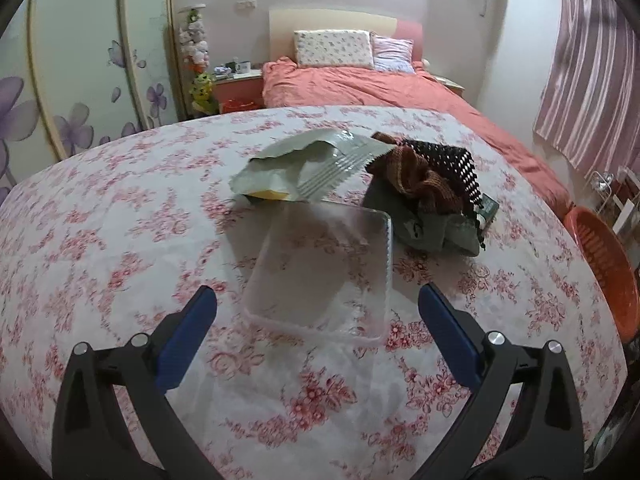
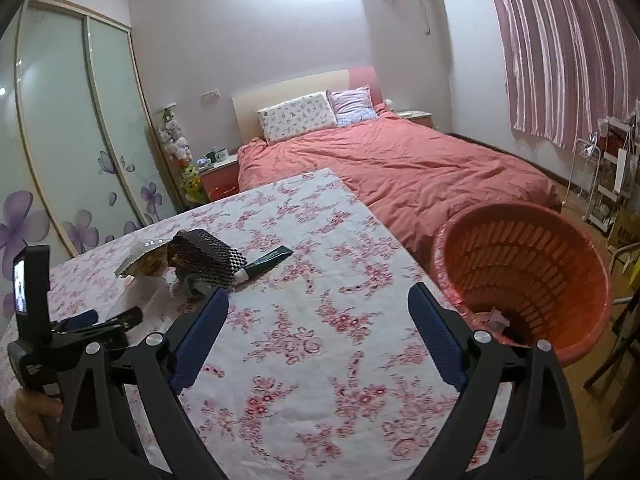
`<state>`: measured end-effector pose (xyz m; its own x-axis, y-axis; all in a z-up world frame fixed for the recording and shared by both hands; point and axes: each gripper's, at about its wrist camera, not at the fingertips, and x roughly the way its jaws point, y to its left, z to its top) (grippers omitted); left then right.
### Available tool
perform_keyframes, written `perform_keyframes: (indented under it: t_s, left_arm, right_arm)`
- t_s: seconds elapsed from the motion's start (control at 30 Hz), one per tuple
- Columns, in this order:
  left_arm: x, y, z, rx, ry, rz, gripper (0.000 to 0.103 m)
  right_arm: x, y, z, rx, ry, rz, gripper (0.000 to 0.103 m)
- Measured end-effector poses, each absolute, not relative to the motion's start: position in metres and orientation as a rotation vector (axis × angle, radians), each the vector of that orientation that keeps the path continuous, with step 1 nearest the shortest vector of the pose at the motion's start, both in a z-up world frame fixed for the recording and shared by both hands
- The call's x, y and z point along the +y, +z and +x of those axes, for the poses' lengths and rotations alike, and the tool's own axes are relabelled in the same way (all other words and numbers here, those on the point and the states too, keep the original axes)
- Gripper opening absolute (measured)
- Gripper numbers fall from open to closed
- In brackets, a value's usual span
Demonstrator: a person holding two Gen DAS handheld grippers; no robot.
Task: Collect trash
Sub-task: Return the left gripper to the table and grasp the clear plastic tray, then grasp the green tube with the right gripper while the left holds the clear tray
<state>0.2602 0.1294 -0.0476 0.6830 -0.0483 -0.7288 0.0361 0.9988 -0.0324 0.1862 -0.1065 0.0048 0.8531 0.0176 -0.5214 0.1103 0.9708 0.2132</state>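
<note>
Left gripper (image 1: 318, 308): jaws spread wide, blue pads apart, nothing between them, pointing down at the table (image 1: 100, 280) with its pink floral cloth. Near edge of a clear plastic tray (image 1: 320, 268) lies just ahead of the fingertips and roughly centred between them; whether the pads touch it cannot be told, but they do not press on it. Tray sits flat on the cloth, open side up, slightly blurred.

Beyond the tray, touching or overlapping its far edge: a torn grey-green wrapper (image 1: 296, 164) with a crimped silvery end and a yellow patch showing beneath. To the right of the wrapper, a heap of dark fabric (image 1: 432, 192) — brown knit, black dotted piece, grey cloth underneath — with a dark green tube (image 1: 489, 210) poking out at its right edge.

Right gripper (image 2: 318, 306): jaws wide apart, empty, held over bare tablecloth near the table's right edge. No trash between the pads. An orange plastic basket (image 2: 532, 264) stands just off the table edge, right of the right pad; a small pinkish scrap (image 2: 496, 318) lies at its bottom. The fabric heap and tube lie ahead and left of this gripper, well apart from it. The left gripper and its mounted phone-like screen (image 2: 20, 292) show at the far left in the right wrist view.

Farther back: bed with coral duvet (image 2: 400, 168), two pillows against the headboard, nightstand (image 1: 238, 84) with a mug, stuffed toys, sliding wardrobe doors (image 2: 72, 128) with purple flowers, striped pink curtain (image 2: 560, 48).
</note>
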Motion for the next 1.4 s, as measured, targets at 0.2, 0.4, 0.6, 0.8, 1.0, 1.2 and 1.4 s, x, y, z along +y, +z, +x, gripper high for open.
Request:
perform_keyframes:
  t_s: [0.2,0.4,0.6,0.8,1.0,1.2,1.4]
  left_arm:
    - [0.125,-0.058,0.276,0.847,-0.044,-0.010,0.099]
    - [0.131,-0.068,0.290,0.899,-0.084,-0.078,0.083]
    - [0.133,-0.066,0.286,0.886,-0.101,-0.088,0.075]
    - [0.137,-0.057,0.260,0.849,-0.118,-0.079,0.075]
    - [0.145,-0.043,0.236,0.810,-0.133,-0.101,0.075]
    - [0.152,-0.032,0.229,0.777,-0.128,-0.110,0.075]
    - [0.157,-0.028,0.229,0.769,-0.129,-0.129,0.075]
  right_arm:
    - [-0.098,0.000,0.192,0.572,-0.036,0.234,0.091]
    - [-0.094,-0.003,0.196,0.582,-0.024,0.229,0.091]
    - [-0.087,-0.004,0.203,0.590,-0.009,0.215,0.091]
    - [-0.083,-0.011,0.226,0.611,-0.011,0.203,0.091]
    - [-0.072,-0.021,0.270,0.664,-0.020,0.198,0.091]
    - [-0.054,-0.037,0.318,0.767,-0.021,0.199,0.088]
    - [-0.046,-0.053,0.342,0.873,-0.048,0.166,0.081]
